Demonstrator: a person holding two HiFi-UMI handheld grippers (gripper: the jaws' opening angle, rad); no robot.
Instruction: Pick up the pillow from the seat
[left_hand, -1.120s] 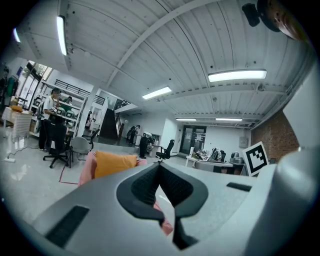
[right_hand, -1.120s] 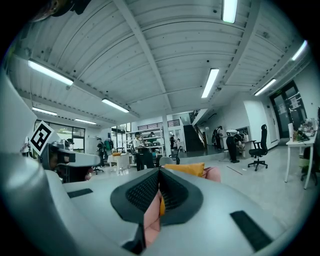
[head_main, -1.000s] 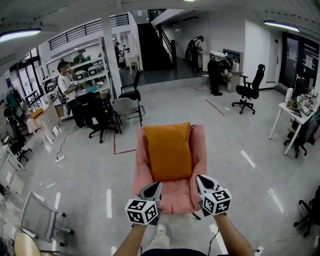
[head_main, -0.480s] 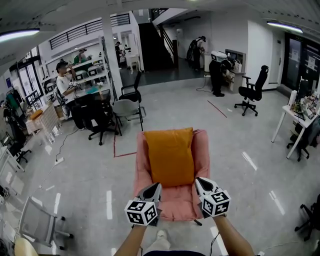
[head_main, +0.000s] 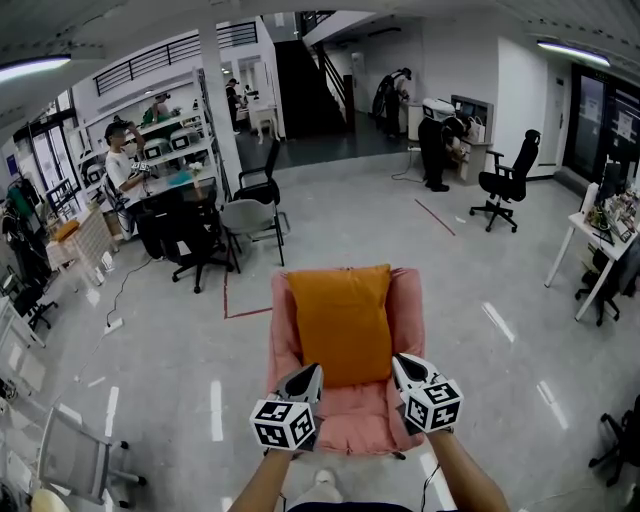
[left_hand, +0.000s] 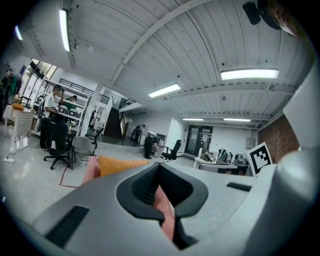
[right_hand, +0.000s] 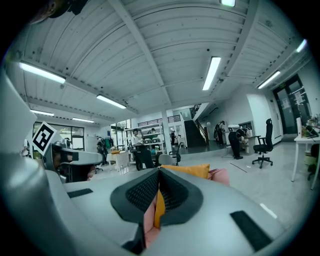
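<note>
both grippers clenched and empty, pillow (head_main: 340, 325) on the seat (head_main: 350, 412) ahead.
head view: the orange pillow leans upright against the back of the pink seat. i hold the left gripper (head_main: 308, 374) and right gripper (head_main: 402, 363) over the seat's front part, one by each lower corner of the pillow; whether they touch it i cannot tell. left gripper view: jaws pressed together with nothing between them; the pillow (left_hand: 119, 163) and seat (left_hand: 91, 170) lie beyond, left of the tips. right gripper view: jaws likewise closed on nothing; the pillow (right_hand: 192, 170) shows just past the tips, the seat (right_hand: 220, 175) to its right, and a sliver of both shows through the slit below the pads.
</note>
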